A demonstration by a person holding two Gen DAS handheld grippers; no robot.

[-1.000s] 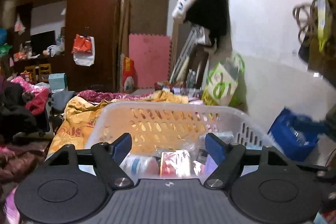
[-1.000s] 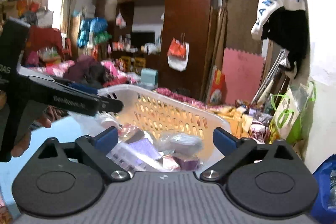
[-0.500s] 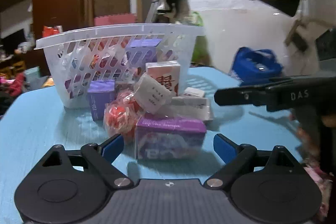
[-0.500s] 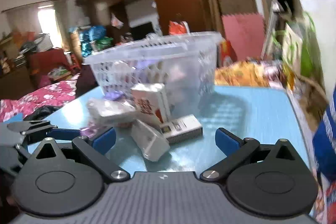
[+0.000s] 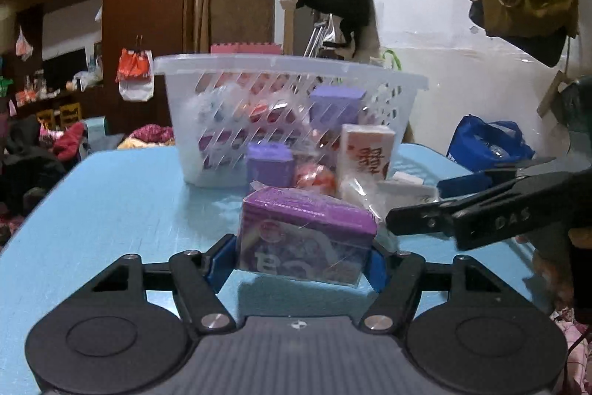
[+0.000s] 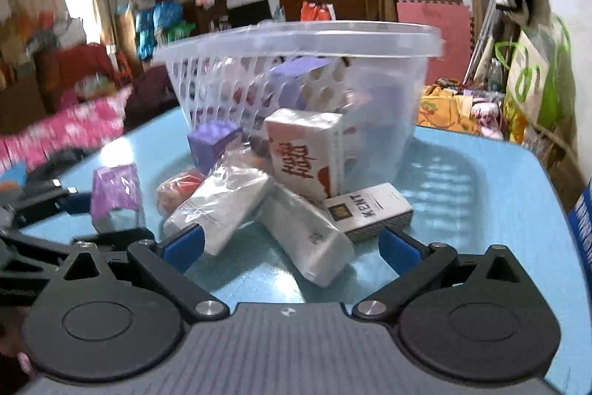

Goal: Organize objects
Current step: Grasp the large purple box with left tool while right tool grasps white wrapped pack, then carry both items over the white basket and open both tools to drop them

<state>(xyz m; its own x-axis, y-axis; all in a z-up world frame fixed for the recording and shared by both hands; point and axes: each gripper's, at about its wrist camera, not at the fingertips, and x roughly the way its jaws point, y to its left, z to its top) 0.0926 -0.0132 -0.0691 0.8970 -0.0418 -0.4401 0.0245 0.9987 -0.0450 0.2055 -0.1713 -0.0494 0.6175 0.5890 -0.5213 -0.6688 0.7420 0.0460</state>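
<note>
I have the left gripper (image 5: 301, 256) low on the blue bench (image 5: 122, 210), and its jaws stand on both sides of the purple box (image 5: 305, 239) at the centre of the left wrist frame. The blue pads look touching its two ends, so I judge the jaws are pinching this box, but how firm the grip is I cannot tell. The box is wrapped in shiny film and sits at the front of a small heap. Behind it, near the middle of the frame, is the white basket (image 5: 292, 80), with more packets inside it.

The right gripper (image 6: 292, 247) has its jaws spread and holds nothing. In the lower centre of the right wrist frame, a white tissue pack (image 6: 309, 243) lies between its pads. A second tissue pack (image 6: 218, 206) and a cigarette pack (image 6: 370, 210) lie just beside.

My worry is the film: it is slippery, and if I lift fast the purple box may slide or turn out of the pads. Also the two grippers are near one another, so a careless move can make them collide or push the heap off the bench.
</note>
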